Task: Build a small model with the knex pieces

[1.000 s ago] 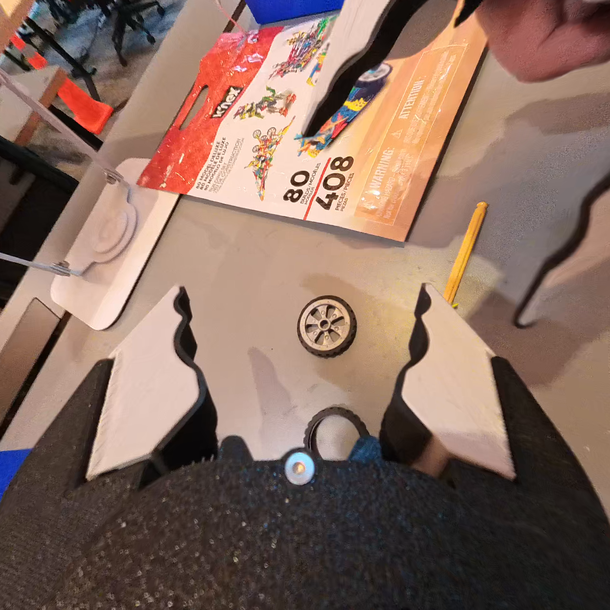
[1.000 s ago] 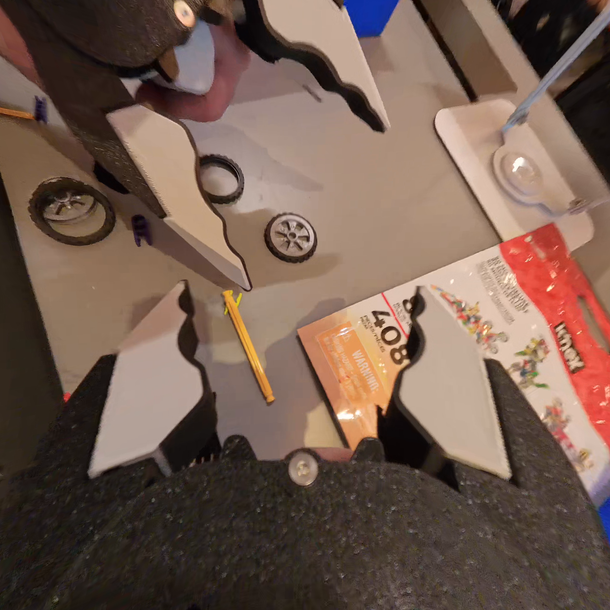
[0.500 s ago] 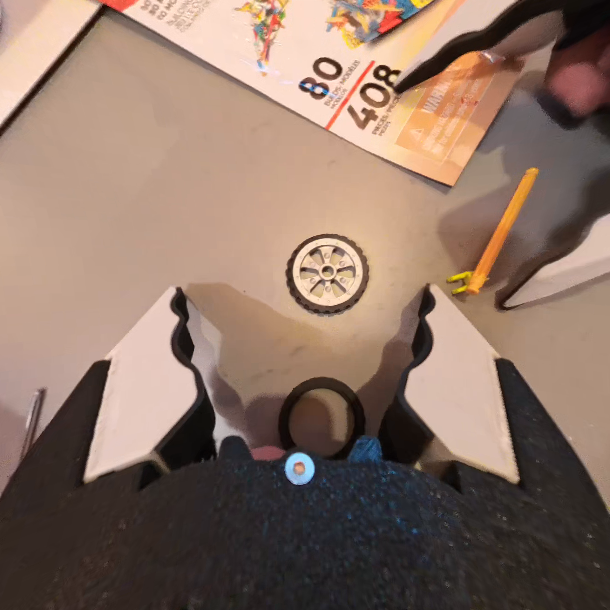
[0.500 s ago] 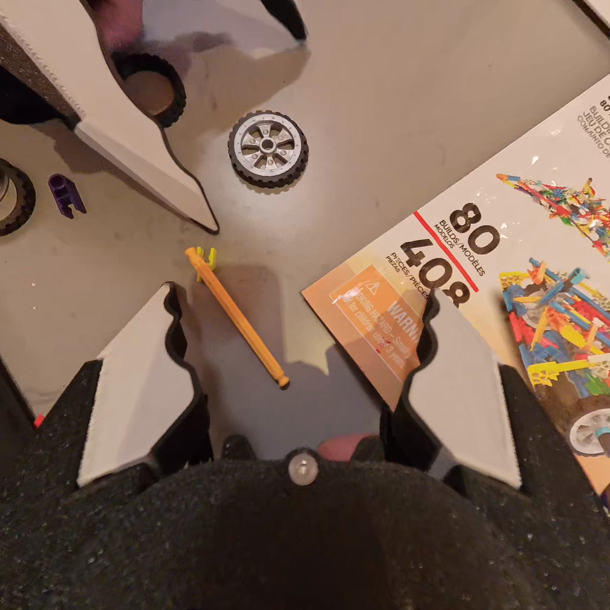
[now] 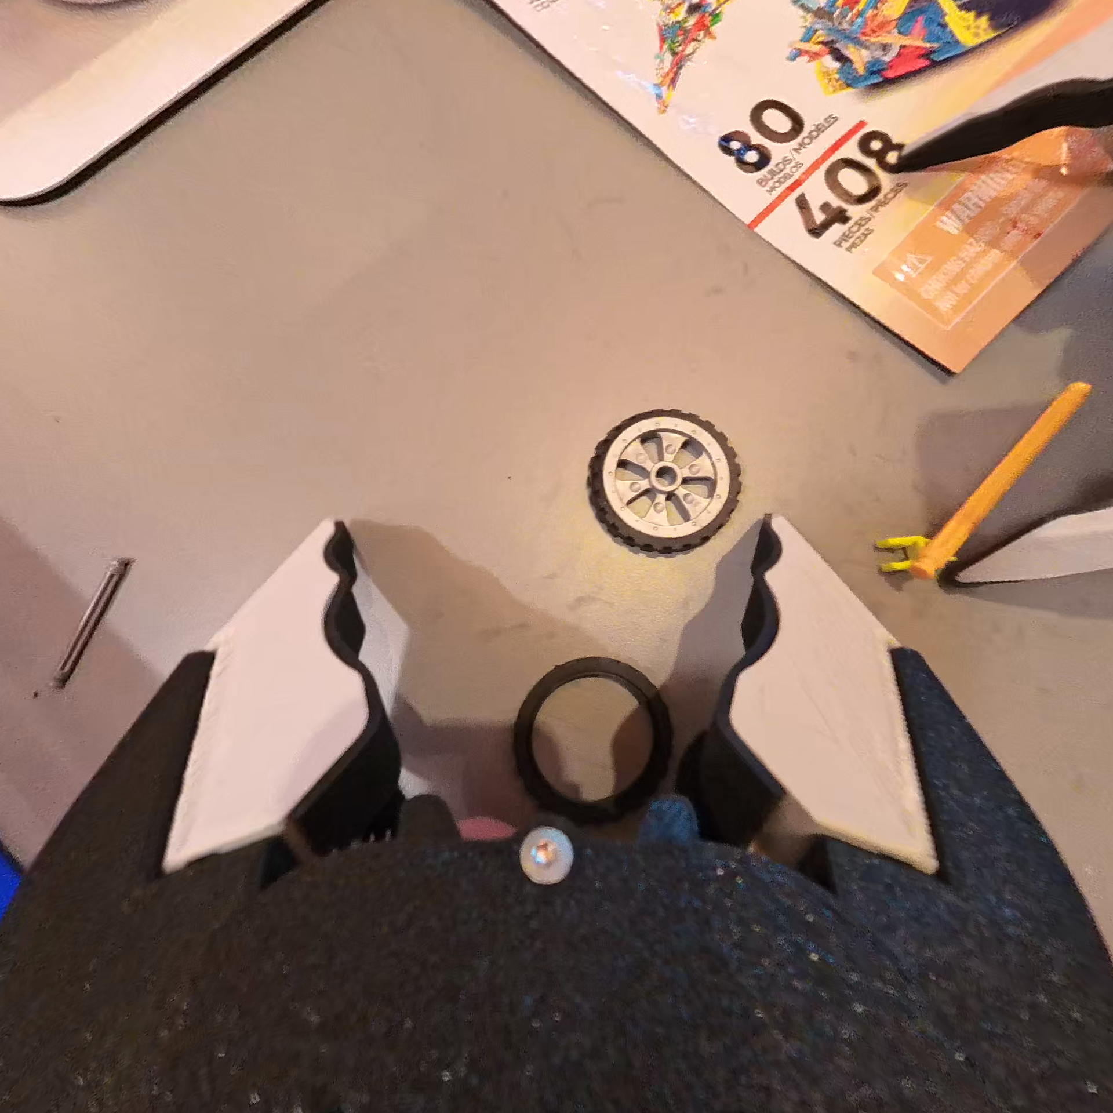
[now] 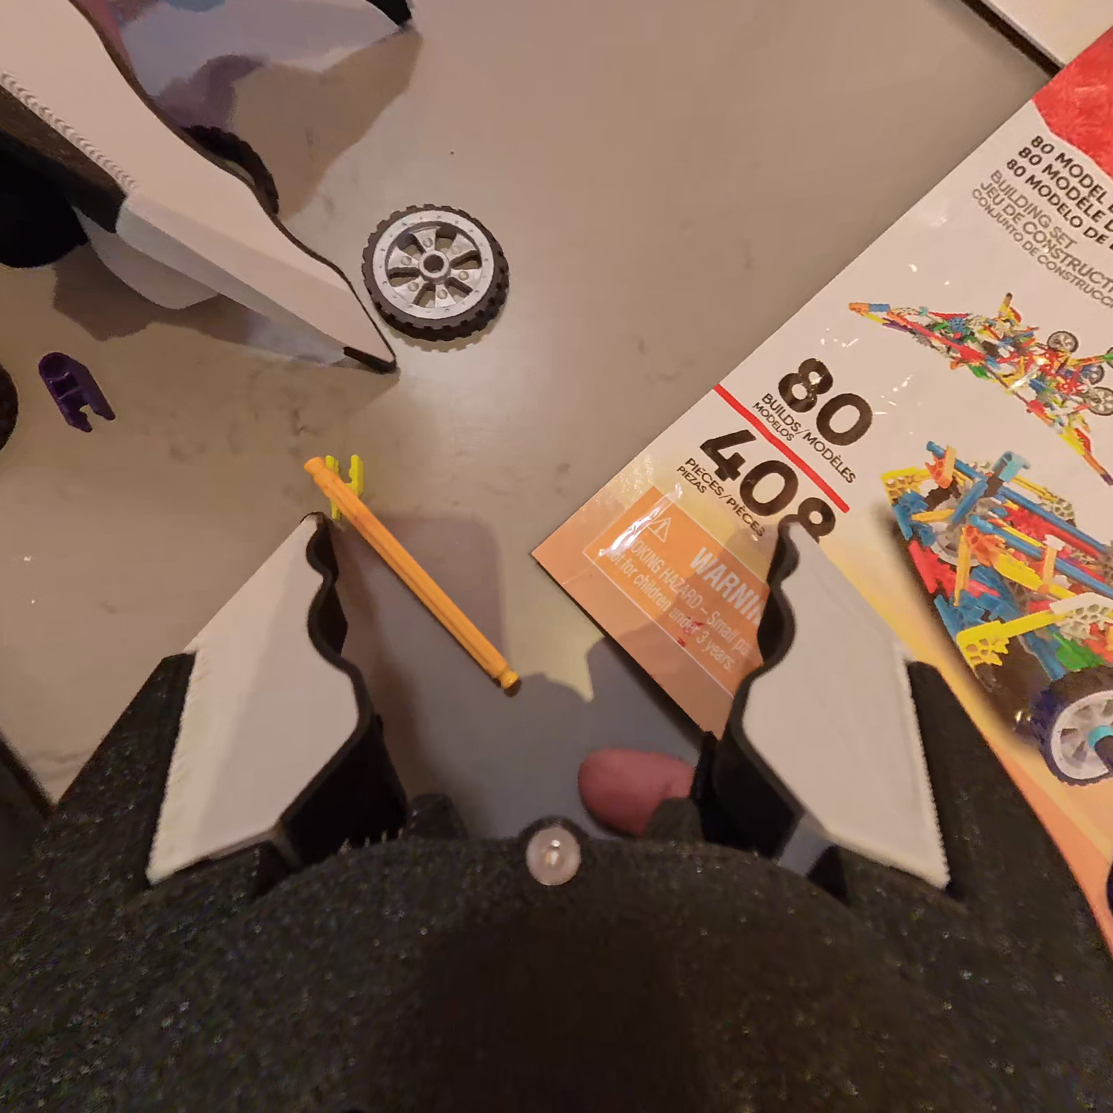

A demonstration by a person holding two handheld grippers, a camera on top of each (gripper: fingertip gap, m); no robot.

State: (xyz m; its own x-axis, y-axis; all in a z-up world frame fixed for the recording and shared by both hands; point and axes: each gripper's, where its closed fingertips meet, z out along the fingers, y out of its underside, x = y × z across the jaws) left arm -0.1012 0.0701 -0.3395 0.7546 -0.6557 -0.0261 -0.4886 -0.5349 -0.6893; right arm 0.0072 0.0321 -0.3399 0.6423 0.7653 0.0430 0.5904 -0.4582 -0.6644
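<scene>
My left gripper is open and empty, low over the grey table. A small wheel with a grey hub and black tyre lies flat just beyond its right fingertip. A loose black tyre ring lies between its fingers near the palm. My right gripper is open and empty. An orange rod with a small yellow clip at its far end lies between its fingers, close to the left one. The same wheel lies farther off, beside the left gripper's finger.
A printed toy package lies at the right under my right finger; it also shows in the left wrist view. A purple connector lies at the left. A white board sits far left. A thin metal pin lies left of my left gripper.
Both grippers have come down closer to the table and stayed open. The wheel and the tyre ring now sit nearer the left gripper; the orange rod now lies between the right gripper's fingers.
</scene>
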